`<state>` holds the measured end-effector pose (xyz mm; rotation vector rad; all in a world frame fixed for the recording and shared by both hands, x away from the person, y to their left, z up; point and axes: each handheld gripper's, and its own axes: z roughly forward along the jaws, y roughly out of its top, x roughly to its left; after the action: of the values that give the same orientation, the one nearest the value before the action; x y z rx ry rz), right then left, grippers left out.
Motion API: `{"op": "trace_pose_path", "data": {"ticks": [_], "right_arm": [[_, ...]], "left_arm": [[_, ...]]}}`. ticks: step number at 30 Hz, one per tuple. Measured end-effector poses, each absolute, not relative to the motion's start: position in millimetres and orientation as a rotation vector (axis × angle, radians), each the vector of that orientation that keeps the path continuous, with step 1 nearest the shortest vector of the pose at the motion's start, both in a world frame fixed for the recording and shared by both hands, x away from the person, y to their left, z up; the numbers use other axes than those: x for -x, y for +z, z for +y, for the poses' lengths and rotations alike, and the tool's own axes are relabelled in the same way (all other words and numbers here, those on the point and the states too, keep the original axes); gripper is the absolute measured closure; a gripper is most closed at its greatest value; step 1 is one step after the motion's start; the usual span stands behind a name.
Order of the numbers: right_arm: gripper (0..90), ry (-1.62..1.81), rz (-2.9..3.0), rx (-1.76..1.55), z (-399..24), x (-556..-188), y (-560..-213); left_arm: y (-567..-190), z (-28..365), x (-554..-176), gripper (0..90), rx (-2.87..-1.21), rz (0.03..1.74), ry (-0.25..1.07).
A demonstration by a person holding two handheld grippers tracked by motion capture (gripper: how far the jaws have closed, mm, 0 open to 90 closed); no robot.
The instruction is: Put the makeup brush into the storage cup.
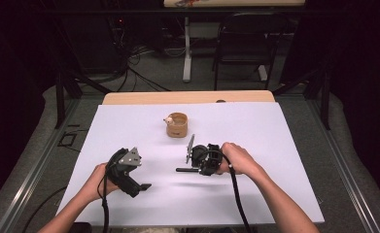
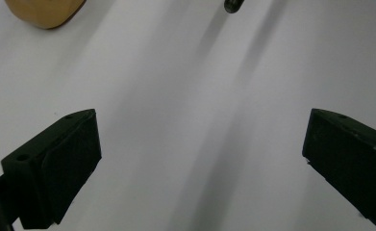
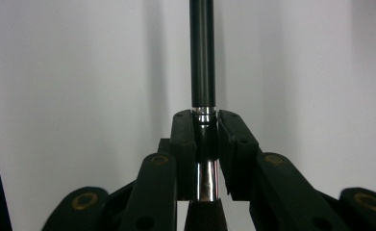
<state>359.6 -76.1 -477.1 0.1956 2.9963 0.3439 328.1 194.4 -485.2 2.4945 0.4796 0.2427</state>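
My right gripper is shut on a slim black stick with a silver collar, gripping it at that collar. The stick's free end points left, low over the white sheet. Its tip also shows at the top of the left gripper view. My left gripper hovers at the front left, open, with its jaws wide apart and only bare sheet between them. A small round wooden holder stands behind both grippers, with a small pale object on its left rim.
A white sheet covers most of the table, and a strip of wooden tabletop shows along the far edge. Past the table are a dark chair, a white table leg and cables on the floor.
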Motion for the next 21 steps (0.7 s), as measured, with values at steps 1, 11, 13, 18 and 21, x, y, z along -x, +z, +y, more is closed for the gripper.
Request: {"op": "trace_pose_path", "data": {"ticks": [1,11,13,18,21], "right_arm": [[77.0,0.343,2.996,-0.195,-76.0,-359.2,-477.1],[77.2,0.347,2.995,-0.175,-75.1,-357.1,-476.1],[77.2,0.345,2.998,-0.165,-75.1,-356.8,-476.8],[77.2,0.349,3.001,-0.155,-74.9,-355.9,-476.7],[77.2,0.348,2.998,-0.155,-74.8,-354.9,-475.7]], "left_arm": [[-483.3,191.0,-330.3,0.0,-2.506,0.472,0.241],[-475.1,161.3,-342.8,0.5,-2.596,0.383,0.225],[-474.9,156.9,-344.8,2.3,-2.605,0.372,0.226],[-478.5,145.2,-349.5,7.6,-2.623,0.326,0.194],[-481.5,139.2,-352.5,9.4,-2.646,0.307,0.184]]}}
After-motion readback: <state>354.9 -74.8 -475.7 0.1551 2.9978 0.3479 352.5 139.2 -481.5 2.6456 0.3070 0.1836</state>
